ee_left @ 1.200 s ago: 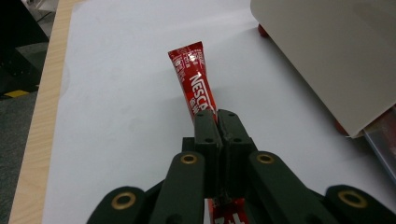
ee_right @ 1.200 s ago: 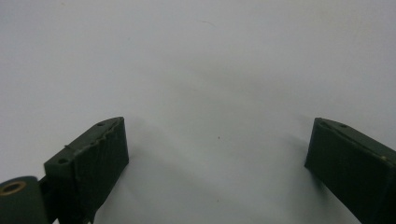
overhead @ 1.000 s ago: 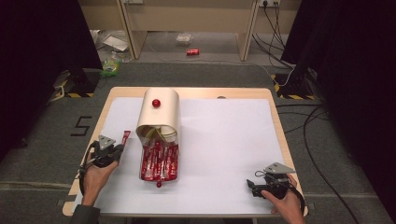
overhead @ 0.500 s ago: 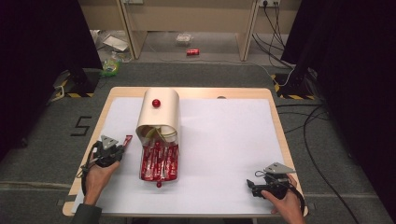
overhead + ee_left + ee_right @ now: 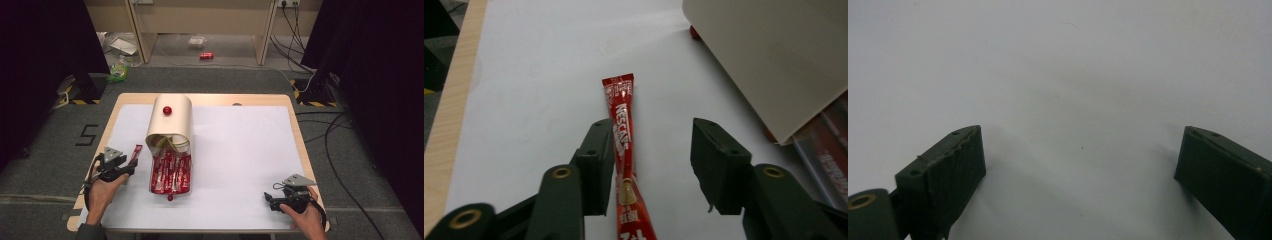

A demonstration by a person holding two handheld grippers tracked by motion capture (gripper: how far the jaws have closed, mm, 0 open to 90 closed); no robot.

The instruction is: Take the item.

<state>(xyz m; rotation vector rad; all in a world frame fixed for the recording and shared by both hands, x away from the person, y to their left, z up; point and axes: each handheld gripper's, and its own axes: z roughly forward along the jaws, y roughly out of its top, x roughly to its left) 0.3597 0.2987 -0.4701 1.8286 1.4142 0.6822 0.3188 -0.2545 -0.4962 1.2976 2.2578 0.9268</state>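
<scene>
Sachet (image 5: 624, 145) lies on the sheet (image 5: 539, 90) between the left gripper (image 5: 651, 165) jaws, against the left jaw, well clear of the right one, running ahead past both. Box (image 5: 774, 55) sits ahead-right of the jaws, more sachets (image 5: 829, 150) beneath it.

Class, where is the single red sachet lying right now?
The sachet lies on the white sheet between the open jaws of the left tool, against its left jaw; in the high view it is left of the box.
</scene>
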